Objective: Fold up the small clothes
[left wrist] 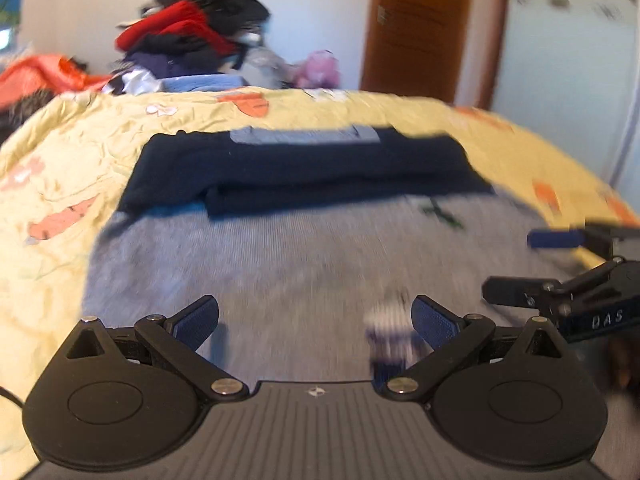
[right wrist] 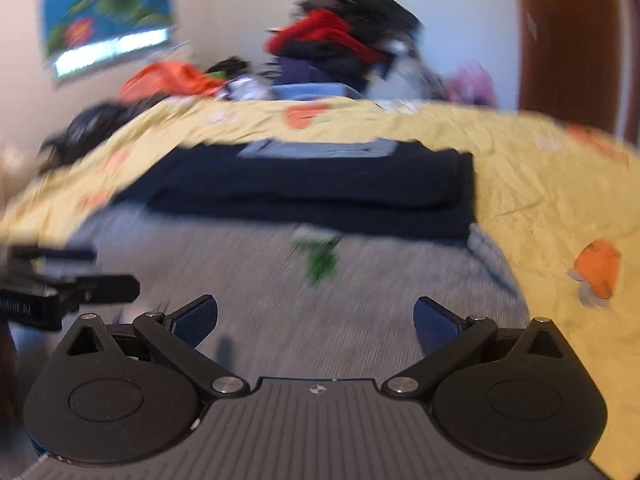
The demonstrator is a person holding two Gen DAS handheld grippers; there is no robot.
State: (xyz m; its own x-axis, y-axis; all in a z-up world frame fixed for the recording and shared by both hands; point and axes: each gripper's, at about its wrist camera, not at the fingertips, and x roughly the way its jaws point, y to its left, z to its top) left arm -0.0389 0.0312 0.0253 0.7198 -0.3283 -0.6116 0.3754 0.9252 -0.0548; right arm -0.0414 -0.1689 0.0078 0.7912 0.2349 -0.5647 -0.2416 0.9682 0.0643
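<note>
Two claws hang over a bed (left wrist: 460, 120) spread with a yellow quilt printed with orange shapes. In the left wrist view, the left claw (left wrist: 316, 320) fills the lower frame, its jaws spread wide and nothing pinched between its blue pads (left wrist: 198, 320); a small blurred white-and-dark patch (left wrist: 390, 336) sits just inside the right-hand pad, and whether it touches cannot be told. The grey shirt (left wrist: 280, 264) lies flat on the quilt at centre frame, directly beyond the pads, with a small green mark (left wrist: 442, 214) near its upper right. Above it in the frame, a folded navy garment (left wrist: 304, 168) lies touching or overlapping the shirt's far edge, a pale collar strip (left wrist: 304, 135) along its top. The right claw (left wrist: 520, 264) enters from the right edge, over the shirt's right side.

In the right wrist view, the right claw (right wrist: 316, 320) is likewise released, jaws at full spread and empty over the grey shirt (right wrist: 360, 320). The left claw (right wrist: 88, 276) juts in at the left edge. The navy garment (right wrist: 320, 192) lies at centre, a heap of dark and red clothes (right wrist: 340, 44) at the top centre behind the bed, an orange cloth (right wrist: 168, 78) to its left, and a blue flower poster (right wrist: 108, 4) on the wall at upper left. Both views are blurred.
</note>
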